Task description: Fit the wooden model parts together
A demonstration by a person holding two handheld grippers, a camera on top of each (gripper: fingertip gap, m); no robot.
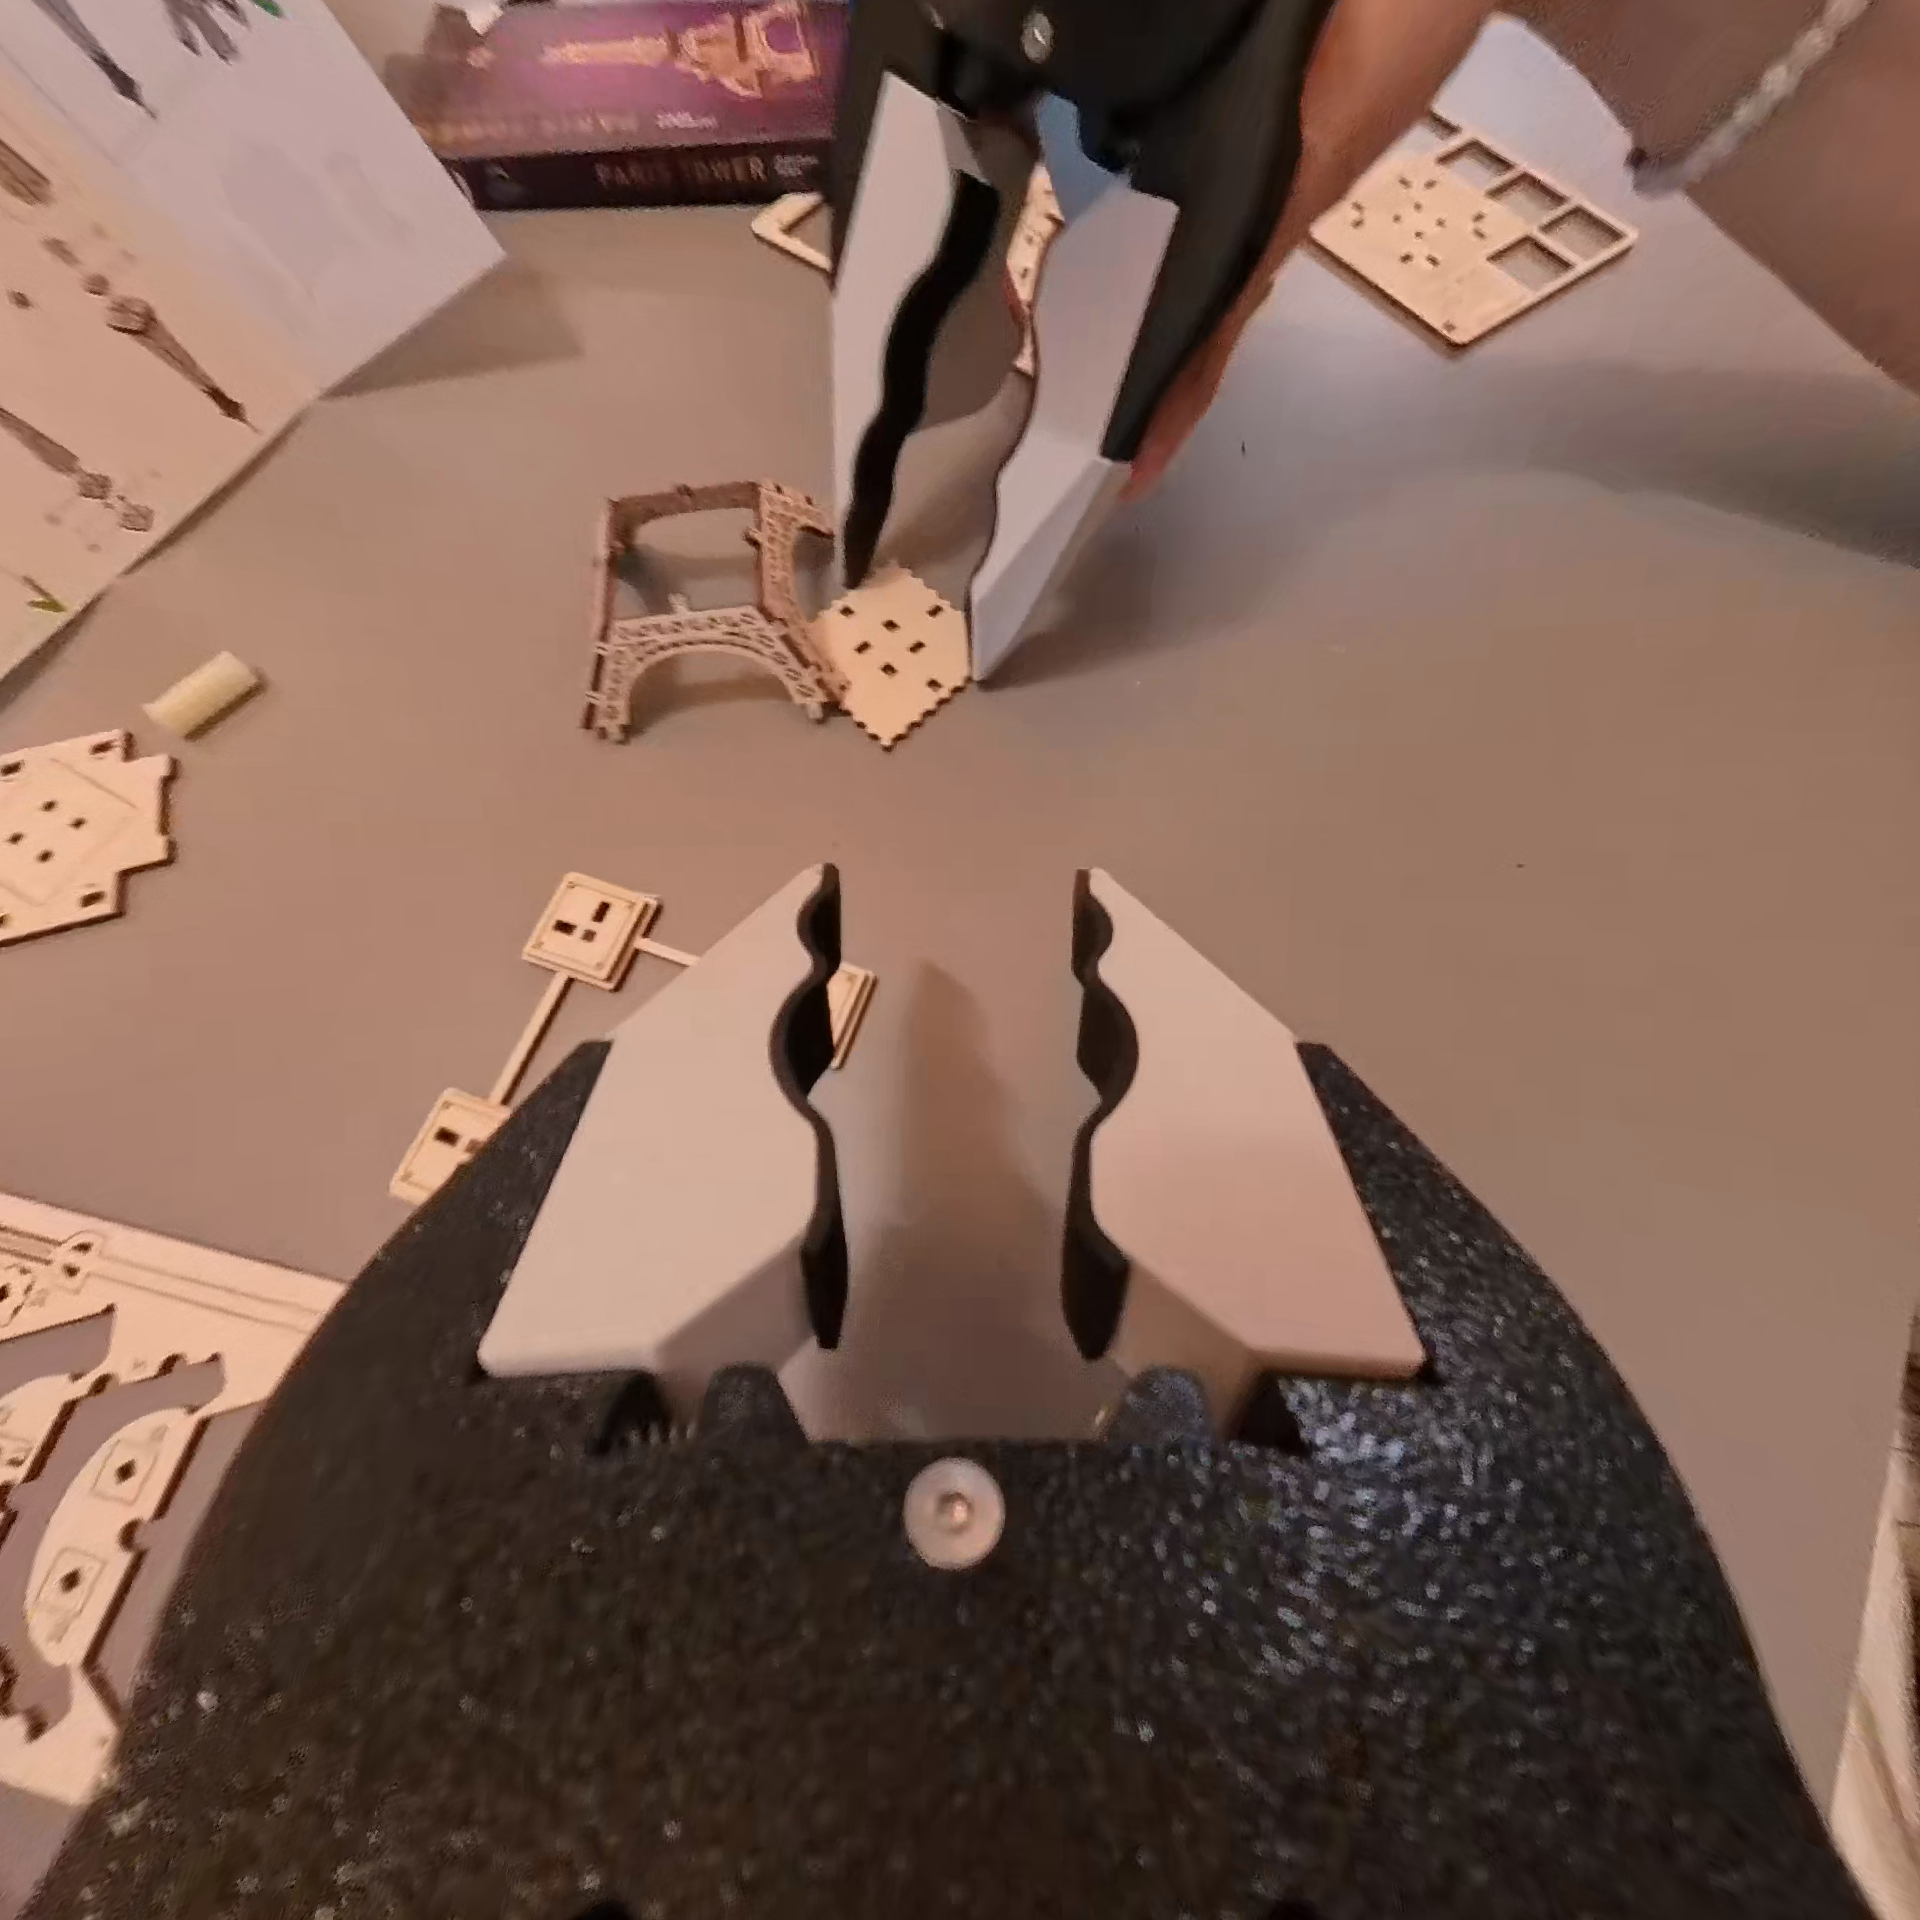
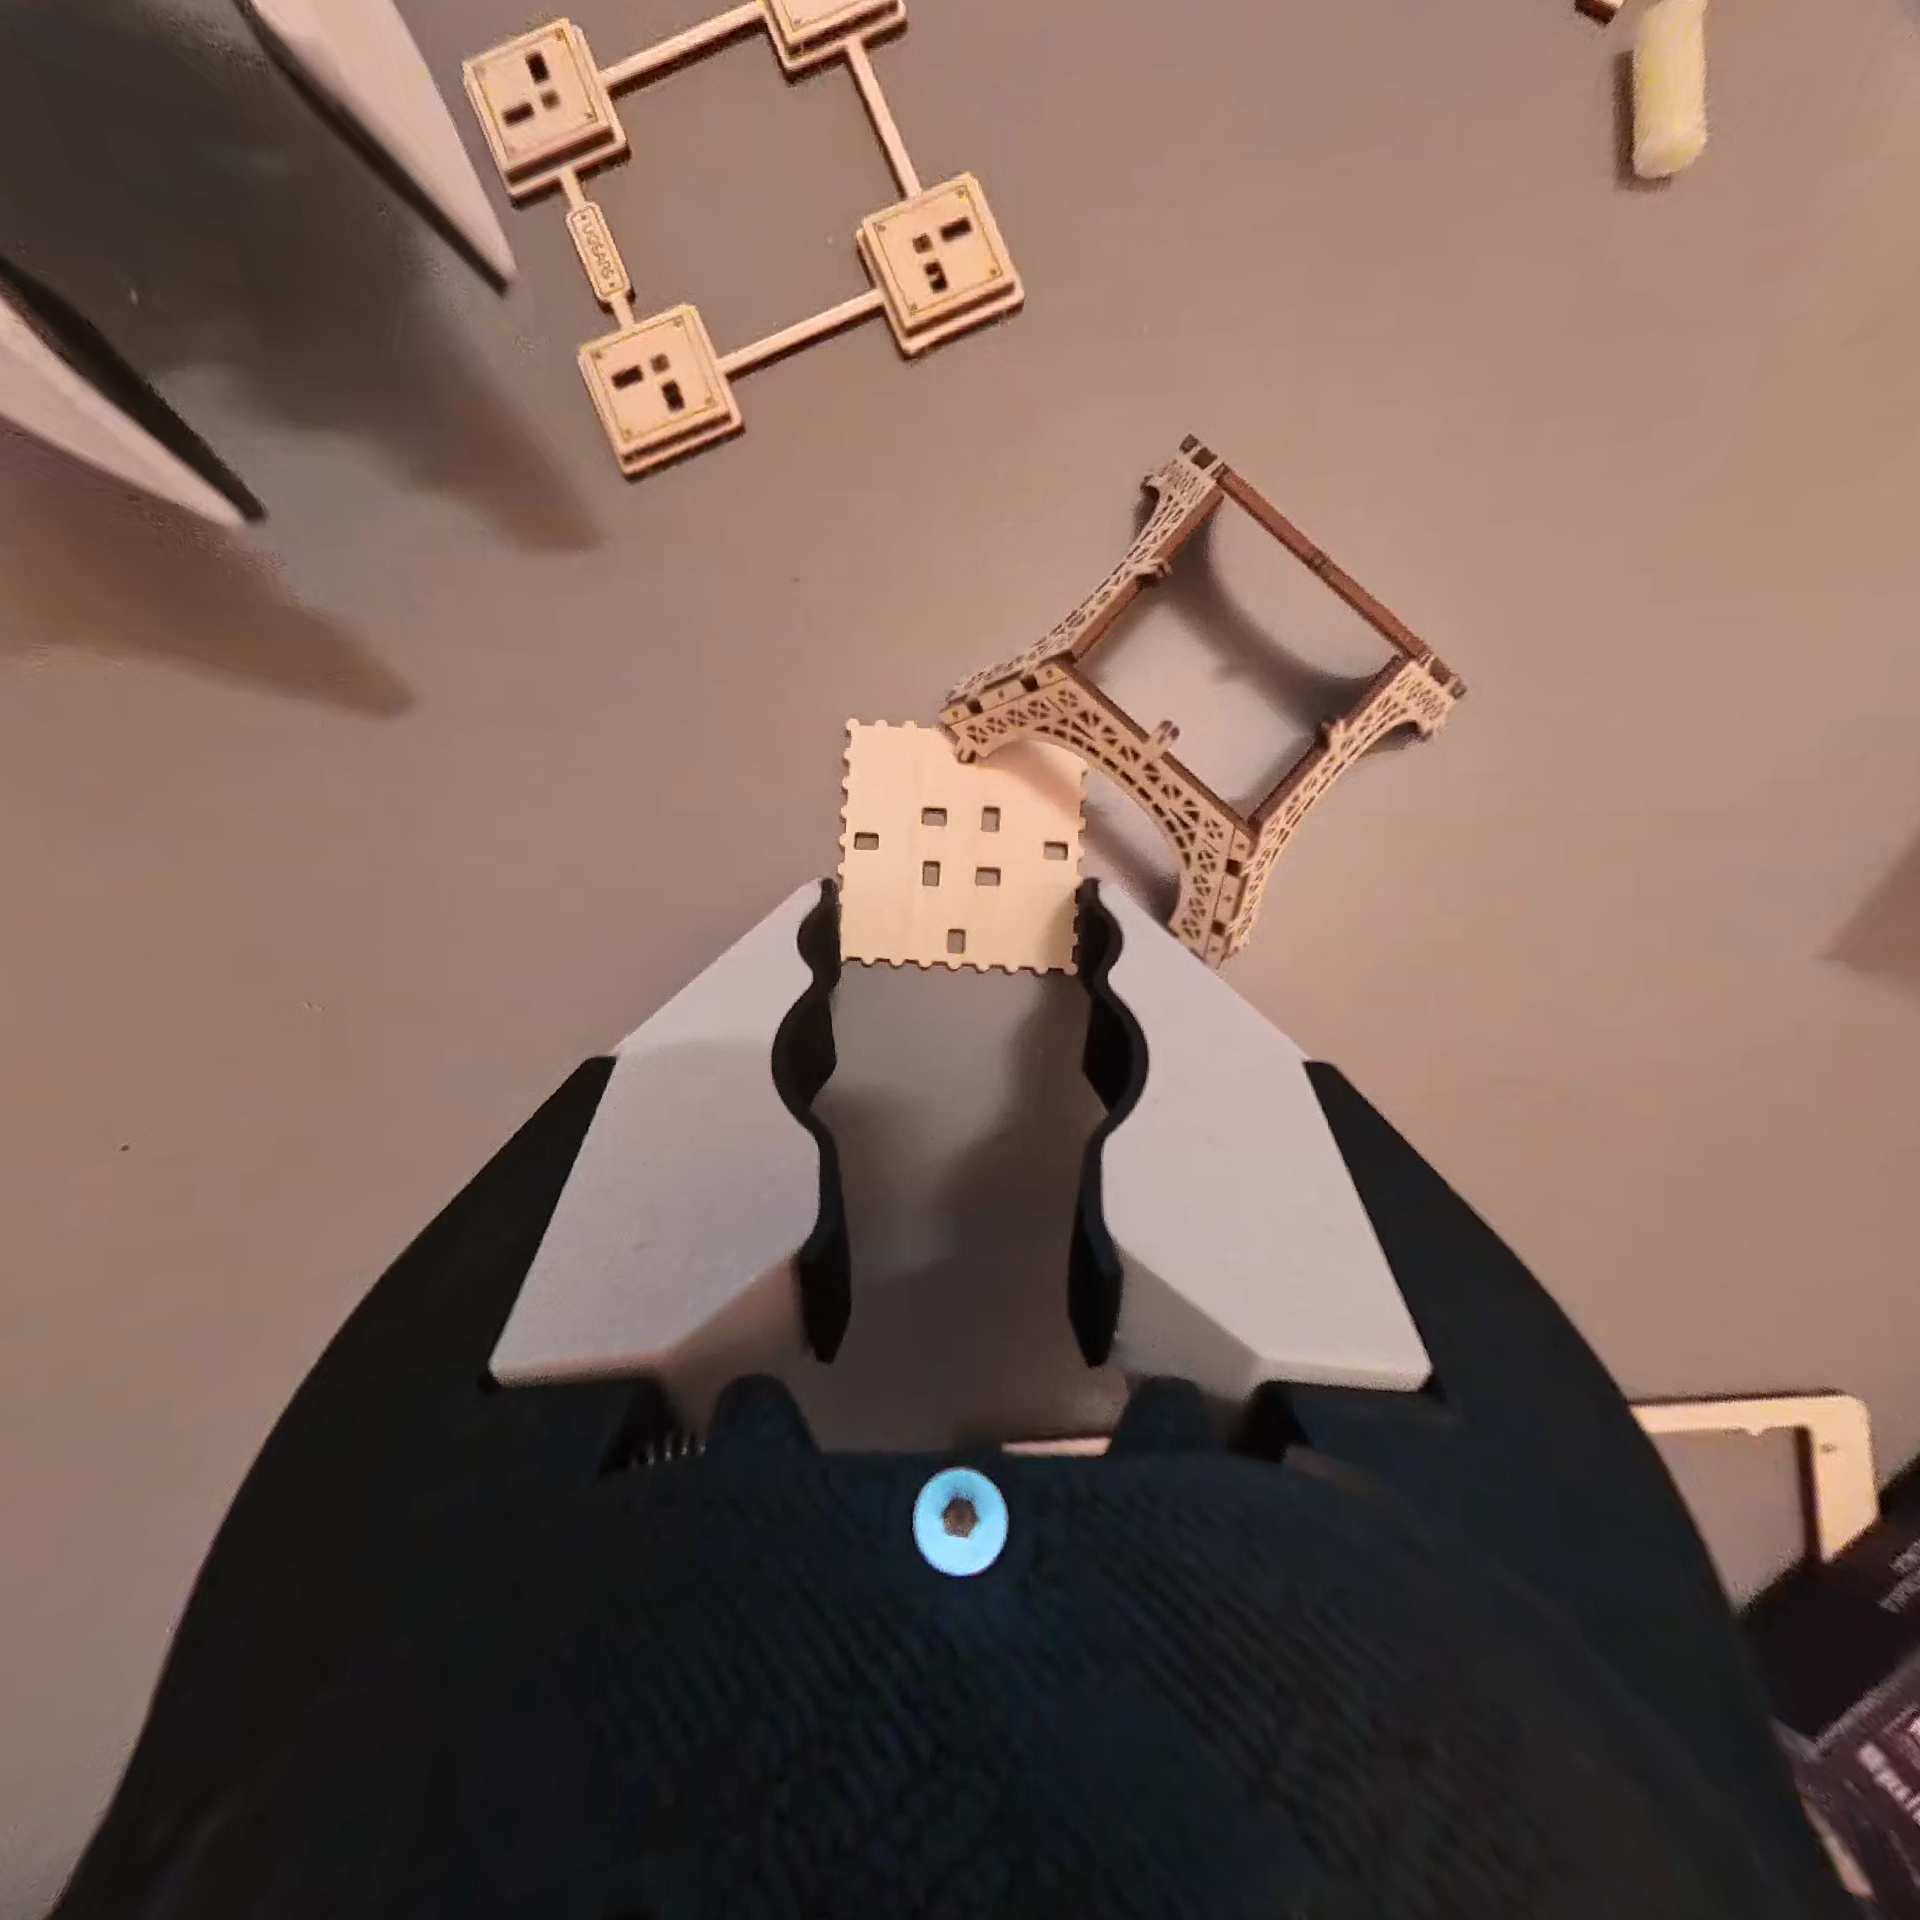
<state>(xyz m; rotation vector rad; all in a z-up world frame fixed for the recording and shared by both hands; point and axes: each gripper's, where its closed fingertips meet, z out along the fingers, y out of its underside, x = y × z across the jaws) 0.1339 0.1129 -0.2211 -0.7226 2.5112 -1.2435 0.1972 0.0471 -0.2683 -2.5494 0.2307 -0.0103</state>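
A wooden lattice tower base (image 1: 707,613) with four arched legs lies on the grey table (image 1: 1351,831); it also shows in the right wrist view (image 2: 1205,717). A small square wooden plate (image 2: 956,852) with several little square holes lies flat beside it, one corner touching a leg. My right gripper (image 2: 956,894) is open, its fingertips on either side of the plate at its near edge. In the left wrist view it (image 1: 920,623) points down at the plate (image 1: 894,665). My left gripper (image 1: 956,894) is open and empty, hovering short of the model.
A square wooden frame with corner pads (image 2: 748,229) lies near my left gripper (image 2: 379,395). A pale yellow cylinder (image 1: 203,691), instruction sheets (image 1: 208,260), a purple box (image 1: 644,104), punched wooden sheets (image 1: 1475,229) and a notched plate (image 1: 73,831) ring the table.
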